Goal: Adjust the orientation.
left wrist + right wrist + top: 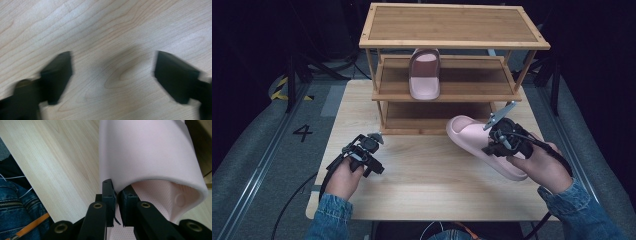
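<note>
A pink slide sandal [484, 150] hangs above the right half of the wooden table [422, 185], held by my right gripper [496, 145]. In the right gripper view the two jaws pinch the edge of the sandal's strap [147, 152], so my right gripper [117, 195] is shut on it. A second pink sandal [425, 74] rests on the middle shelf of the bamboo rack [452, 42]. My left gripper [373, 150] stays low over the table's left half. Its jaws stand wide apart over bare wood, and my left gripper [112, 75] holds nothing.
The three-tier bamboo rack stands at the table's far edge, with its bottom shelf [432, 117] bare. The person's denim-clad legs [17, 202] lie just beyond the table's near edge. Dark floor and cables surround the table.
</note>
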The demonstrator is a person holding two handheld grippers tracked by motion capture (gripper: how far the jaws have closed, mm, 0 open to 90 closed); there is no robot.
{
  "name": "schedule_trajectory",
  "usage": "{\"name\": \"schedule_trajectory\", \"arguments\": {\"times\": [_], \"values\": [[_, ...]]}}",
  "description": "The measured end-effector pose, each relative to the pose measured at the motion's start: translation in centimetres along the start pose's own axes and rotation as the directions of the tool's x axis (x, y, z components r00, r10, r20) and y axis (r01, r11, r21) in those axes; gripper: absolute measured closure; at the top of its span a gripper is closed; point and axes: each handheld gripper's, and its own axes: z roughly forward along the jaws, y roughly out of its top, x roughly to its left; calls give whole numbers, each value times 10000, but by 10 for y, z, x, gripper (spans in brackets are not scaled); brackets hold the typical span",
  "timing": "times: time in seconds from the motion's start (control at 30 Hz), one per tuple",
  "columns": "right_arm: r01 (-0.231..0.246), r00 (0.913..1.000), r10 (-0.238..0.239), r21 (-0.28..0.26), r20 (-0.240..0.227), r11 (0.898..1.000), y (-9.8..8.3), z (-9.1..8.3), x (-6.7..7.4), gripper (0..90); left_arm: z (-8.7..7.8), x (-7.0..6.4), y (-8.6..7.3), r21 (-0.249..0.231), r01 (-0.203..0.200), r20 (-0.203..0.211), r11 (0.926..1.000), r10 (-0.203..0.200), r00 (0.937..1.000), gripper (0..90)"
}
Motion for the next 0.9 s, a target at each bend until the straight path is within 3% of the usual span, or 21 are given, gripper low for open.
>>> {"name": "schedule_trajectory", "arguments": {"times": [0.07, 0.13, 0.23, 0.3, 0.33, 0.4, 0.9], "values": [[22, 10000, -22, -95, -33, 10000, 4, -8, -2, 838, 0, 0, 0, 26, 22, 2, 10000, -22, 10000, 142], [42, 10000, -41, -118, 71, 9999, 5, -11, -3, 838, -1, 0, 0, 93, 0, 33, 10000, 0, 10000, 217], [30, 9999, -28, -265, 99, 9996, 11, -19, -7, 838, -2, -1, -2, 98, -93, 90, 9999, 92, 9999, 150], [33, 9999, -28, -326, 164, 9995, 15, -25, -10, 838, -2, -2, -2, 117, -152, 19, 9998, 151, 9999, 200], [56, 9998, -49, -387, 197, 9992, 20, -30, -14, 838, -2, -2, -1, 158, -184, 33, 9997, 183, 9998, 154], [76, 9994, -60, -455, 337, 9989, 25, -34, -18, 838, -2, -1, -1, 163, -309, 26, 9994, 308, 9995, 187], [40, 9953, 5, -466, 971, 9989, 58, -45, -55, 834, 1, -2, -2, 159, -257, 92, 9995, 256, 9996, 170]]}}
